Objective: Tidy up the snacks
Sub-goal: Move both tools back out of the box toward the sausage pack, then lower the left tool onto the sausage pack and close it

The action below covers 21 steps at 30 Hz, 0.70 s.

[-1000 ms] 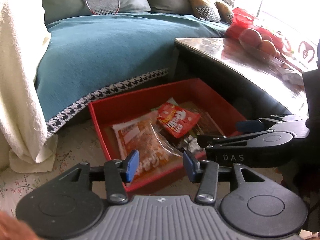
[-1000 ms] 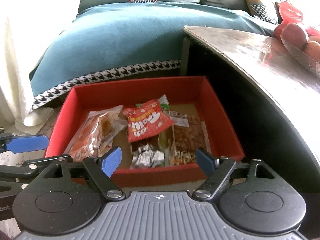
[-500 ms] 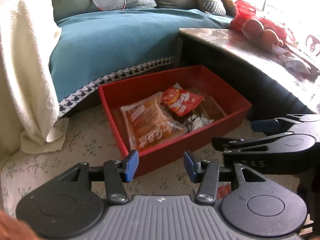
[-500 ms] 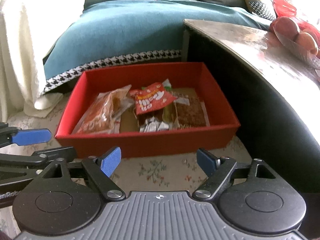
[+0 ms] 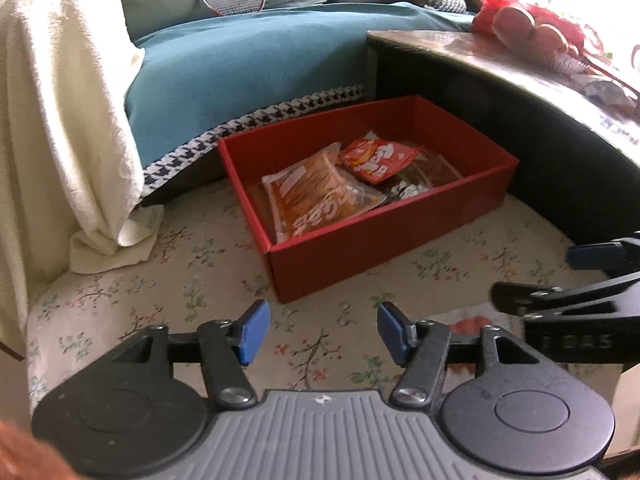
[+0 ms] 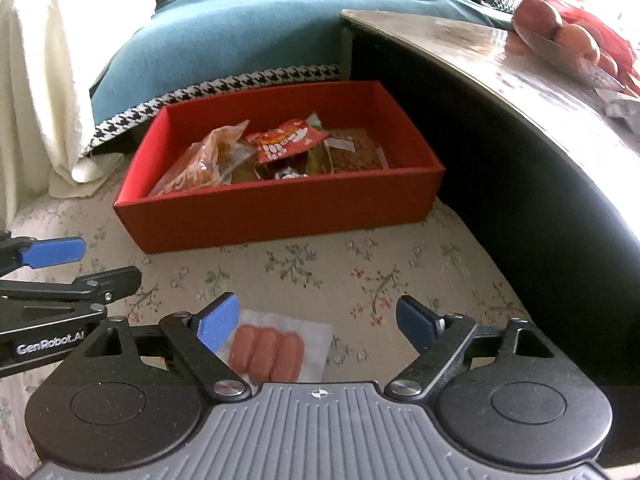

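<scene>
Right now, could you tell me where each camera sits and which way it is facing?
Left wrist: on the left gripper, low over the floral rug, facing the red box and sofa; its open fingers and the right gripper's side show.
Right wrist: on the right gripper, facing the same red box, above a sausage pack; the left gripper shows at left.
Shared: box, snacks, sofa, table.

Both cams sit just behind their own claw, low over the floral floor cover, looking fwd and slightly down. Left claw [image 5: 319, 333] cam: red box [image 5: 384, 240] ahead, a bit right of center, corner-on, mid range. Right claw [image 6: 318, 325] cam: same box [image 6: 280, 216] ahead, long side on, sausage pack [image 6: 266, 354] close between its fingers. Shared: box, teal sofa [image 5: 248, 64], desk [image 6: 500, 52] edge on the right. Each cam catches the other claw at frame edge.
</scene>
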Tool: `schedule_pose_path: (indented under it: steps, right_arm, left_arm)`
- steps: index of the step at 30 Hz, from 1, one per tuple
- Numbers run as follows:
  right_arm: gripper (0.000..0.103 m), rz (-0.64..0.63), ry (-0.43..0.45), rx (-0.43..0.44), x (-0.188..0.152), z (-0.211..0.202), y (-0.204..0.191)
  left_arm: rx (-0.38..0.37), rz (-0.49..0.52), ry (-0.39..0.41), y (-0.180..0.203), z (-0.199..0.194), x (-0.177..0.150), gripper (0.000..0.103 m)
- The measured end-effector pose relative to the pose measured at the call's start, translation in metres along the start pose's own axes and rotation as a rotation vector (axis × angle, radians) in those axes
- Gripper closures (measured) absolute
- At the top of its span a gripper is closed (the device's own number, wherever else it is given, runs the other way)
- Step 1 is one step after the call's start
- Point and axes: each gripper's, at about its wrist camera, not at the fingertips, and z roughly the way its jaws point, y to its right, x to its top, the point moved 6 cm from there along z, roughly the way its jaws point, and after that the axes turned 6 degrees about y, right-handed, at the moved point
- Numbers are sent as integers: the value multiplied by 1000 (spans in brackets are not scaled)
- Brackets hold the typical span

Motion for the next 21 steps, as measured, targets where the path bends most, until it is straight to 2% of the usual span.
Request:
schedule_pose_path:
  steps: [3,14,21]
  right_arm:
    - [12,9,0,-10,-4,-5,4]
    - [11,9,-60,-36,-22,1,13]
    - [11,25,-74,-43,-28,4,24]
  left_arm:
    - [11,3,-2,0,-1,-5,43]
    - [14,35,-28,6,7,-17,42]
    - [-36,27,-64,12,14,-23,42]
